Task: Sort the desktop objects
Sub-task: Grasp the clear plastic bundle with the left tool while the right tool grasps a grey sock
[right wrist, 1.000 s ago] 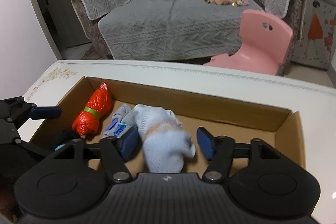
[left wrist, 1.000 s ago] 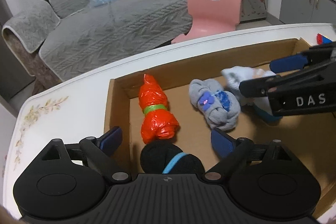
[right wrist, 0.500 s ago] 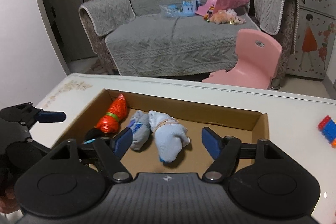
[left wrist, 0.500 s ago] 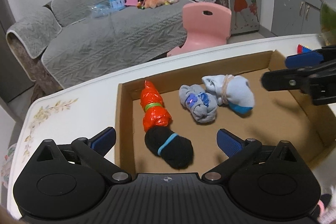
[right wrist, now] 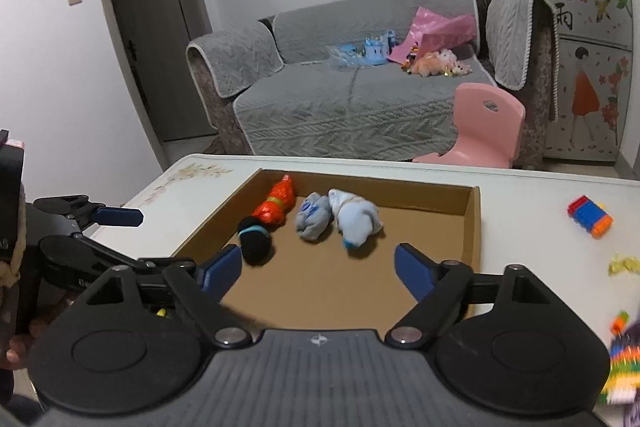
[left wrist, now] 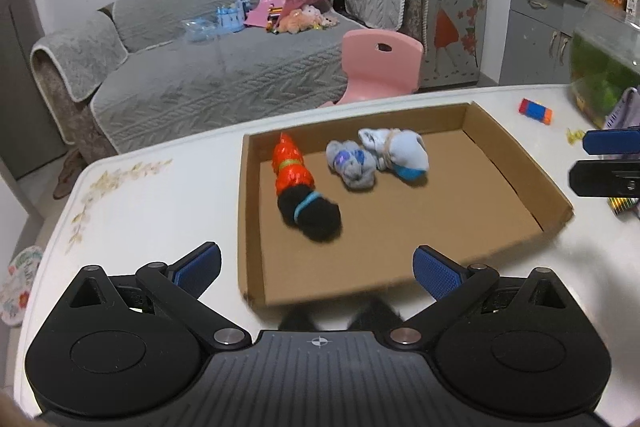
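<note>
A shallow cardboard box (left wrist: 516,163) (right wrist: 474,227) lies on the white table. Inside it are an orange bundle (left wrist: 290,167) (right wrist: 277,203), a black sock roll with a blue band (left wrist: 310,213) (right wrist: 255,239), a grey sock roll (left wrist: 352,163) (right wrist: 314,217) and a pale blue sock roll (left wrist: 400,153) (right wrist: 356,217). My left gripper (left wrist: 316,265) stands open over the box's near edge with nothing between its fingers. My right gripper (right wrist: 318,267) hangs above the box's near part, its jaws opening and empty. Each gripper shows at the edge of the other's view.
Building-block toys (left wrist: 535,111) (right wrist: 590,215) lie on the table right of the box, with yellow bits (right wrist: 624,263) and a striped thing (right wrist: 624,359) nearer. A glass tank (left wrist: 604,67) stands at the far right. A pink chair (left wrist: 380,67) and grey sofa are behind the table.
Both grippers pulled back and up from the box. The right one let go of the pale blue sock roll, which now lies in the box; the black roll lies free of the left gripper.
</note>
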The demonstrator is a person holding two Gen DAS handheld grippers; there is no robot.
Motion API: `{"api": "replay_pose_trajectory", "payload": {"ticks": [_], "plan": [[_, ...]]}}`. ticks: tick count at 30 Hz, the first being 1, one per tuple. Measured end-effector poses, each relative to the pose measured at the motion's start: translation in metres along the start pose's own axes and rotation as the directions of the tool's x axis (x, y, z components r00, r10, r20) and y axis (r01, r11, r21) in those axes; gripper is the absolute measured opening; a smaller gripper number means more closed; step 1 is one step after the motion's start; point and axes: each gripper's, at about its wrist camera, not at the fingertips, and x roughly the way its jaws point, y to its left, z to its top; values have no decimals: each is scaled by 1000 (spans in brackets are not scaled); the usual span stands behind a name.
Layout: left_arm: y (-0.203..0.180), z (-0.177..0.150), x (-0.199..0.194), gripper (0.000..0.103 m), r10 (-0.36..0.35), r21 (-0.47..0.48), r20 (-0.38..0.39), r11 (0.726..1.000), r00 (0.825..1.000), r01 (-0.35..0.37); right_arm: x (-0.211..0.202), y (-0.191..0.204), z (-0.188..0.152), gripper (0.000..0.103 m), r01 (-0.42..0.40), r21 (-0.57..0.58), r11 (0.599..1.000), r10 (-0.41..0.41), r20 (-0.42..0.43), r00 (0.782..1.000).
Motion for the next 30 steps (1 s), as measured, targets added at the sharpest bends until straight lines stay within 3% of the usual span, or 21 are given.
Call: {"api": "replay_pose_trajectory", "payload": {"ticks": [6,19,24,30], "plan": [[-4,-36,-26,103,19,4,-5,1000,1000,-19,-22,5,-27,82,-18,18,1000,17,11,1000],[9,-129,-53,103,35,-54,-91,998,995,-40,-51,5,-95,83,-29,73,997,30,-7,1000],[10,-146,-56,103,22,-95,-102,995,995,-32,-56,9,-115,83,-30,70,997,31,-12,999],[7,-148,-56,103,-3,-148,-104,989,995,-13,-45,16,-127,83,-24,-20,1000,24,-36,999]]}}
